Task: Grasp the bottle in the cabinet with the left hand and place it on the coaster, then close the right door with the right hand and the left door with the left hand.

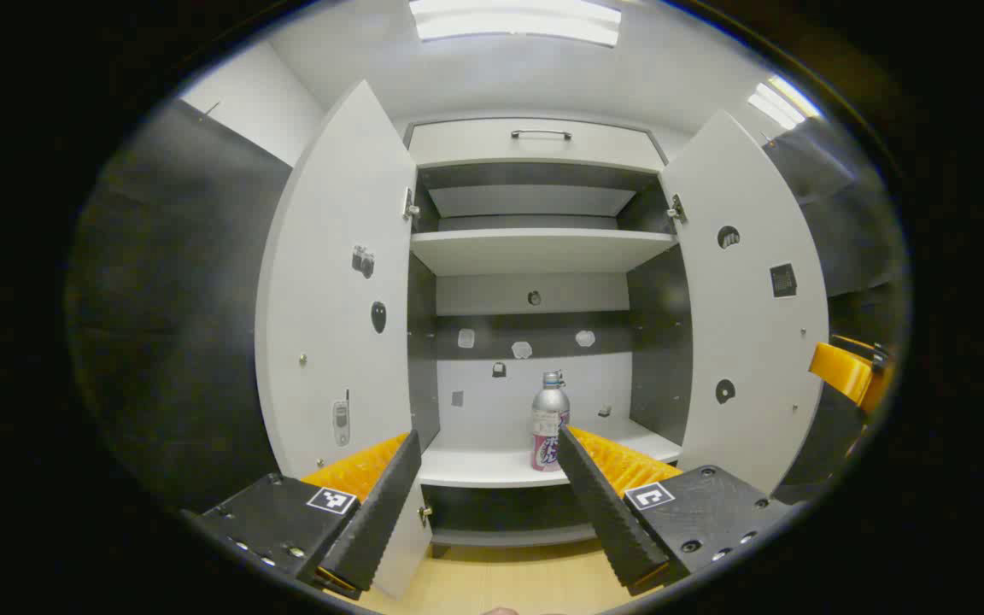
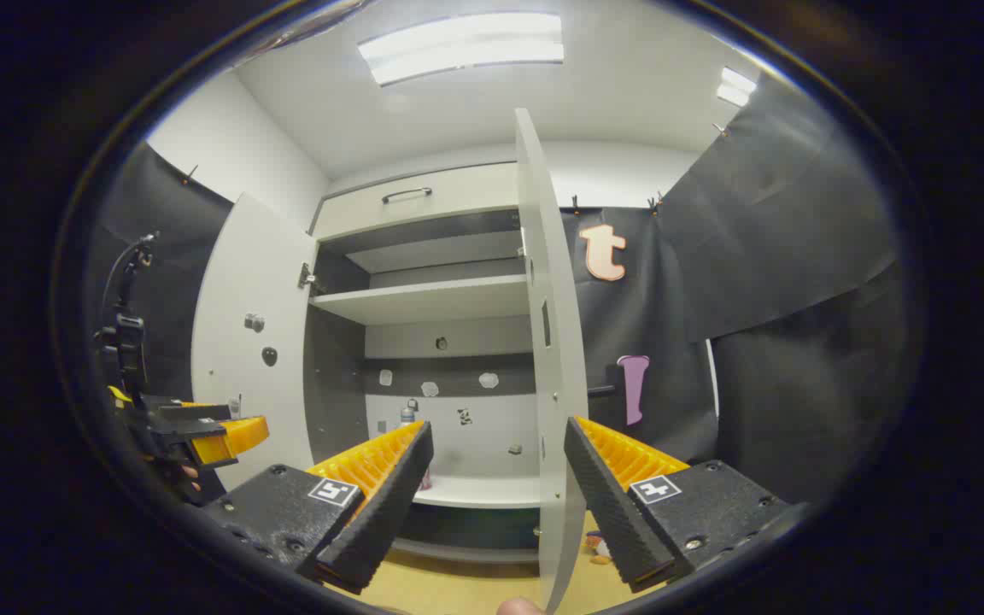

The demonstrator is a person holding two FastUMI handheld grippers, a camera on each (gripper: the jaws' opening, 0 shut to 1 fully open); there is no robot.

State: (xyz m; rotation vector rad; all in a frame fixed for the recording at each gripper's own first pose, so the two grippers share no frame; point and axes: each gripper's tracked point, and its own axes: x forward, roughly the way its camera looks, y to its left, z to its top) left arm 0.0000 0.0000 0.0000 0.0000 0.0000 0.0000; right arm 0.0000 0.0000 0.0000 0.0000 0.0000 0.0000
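A silver bottle (image 1: 549,423) with a pink label stands upright on the cabinet's lower shelf (image 1: 492,468), toward its right side. My left gripper (image 1: 488,440) is open in front of the shelf and short of the bottle, whose base sits just behind the right finger's tip. Both white doors stand wide open: the left door (image 1: 334,290) and the right door (image 1: 752,299). In the right gripper view, my right gripper (image 2: 499,436) is open and empty just left of the right door (image 2: 553,367), seen almost edge-on. The bottle (image 2: 409,413) peeks over its left finger. The left gripper (image 2: 202,431) shows far left.
An upper shelf (image 1: 535,249) and a drawer with a metal handle (image 1: 541,133) sit above. Small stickers dot the doors and the back wall (image 1: 535,342). Pale wooden floor (image 1: 492,581) lies below the cabinet. Black cloth (image 2: 782,325) hangs on both sides. The right gripper's orange part (image 1: 842,371) shows at far right.
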